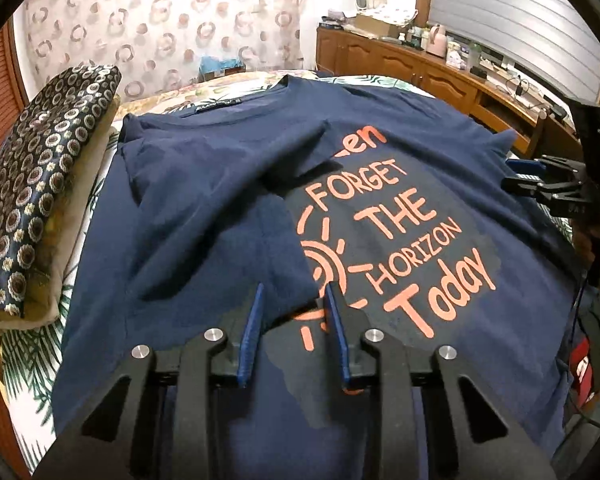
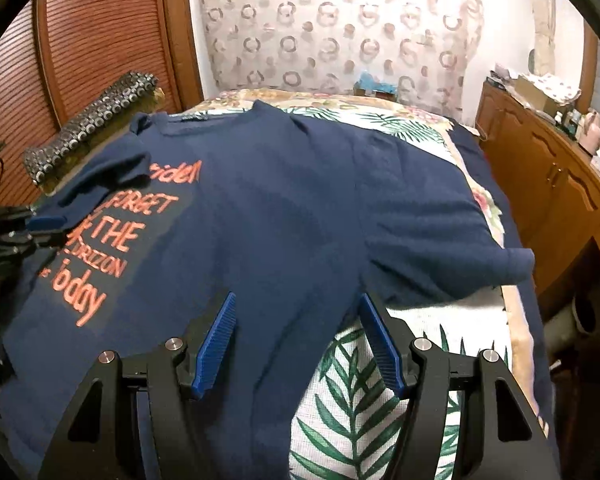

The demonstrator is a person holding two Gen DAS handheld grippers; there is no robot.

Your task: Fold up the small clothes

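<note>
Navy T-shirt (image 1: 220,208) lies face up on the palm-leaf bedspread (image 2: 364,412), neck toward 12 o'clock, hem toward 6 in both views.

Progress, as I judge it: abt one third in. The shirt's side at 9 o'clock in the left view is folded over the front, w/ its sleeve (image 1: 236,148) lying across the chest and covering the start of the orange print (image 1: 384,240). The other side isn't folded yet: in the right view the sleeve (image 2: 472,248) sticks out flat toward 3 o'clock. Left to do: fold that side in, then bring hem up to neck.

Left gripper (image 1: 294,312): blue pads (image 1: 252,336) a moderate gap apart, not clamped. It sits low over the folded edge at 6 o'clock; looks like it's just above or lightly touching the cloth, can't tell which. Nothing pinched between the pads.

Right gripper (image 2: 296,320): jaws spread wide, empty. It hovers at the shirt's edge below the armpit, one pad (image 2: 216,340) over navy cloth, the other (image 2: 380,344) over bare bedspread. No grip on fabric yet.

Patterned cushion (image 1: 40,192) lies at 9 o'clock beside the shirt, wooden dresser (image 2: 548,176) at 3 o'clock past the bed.
</note>
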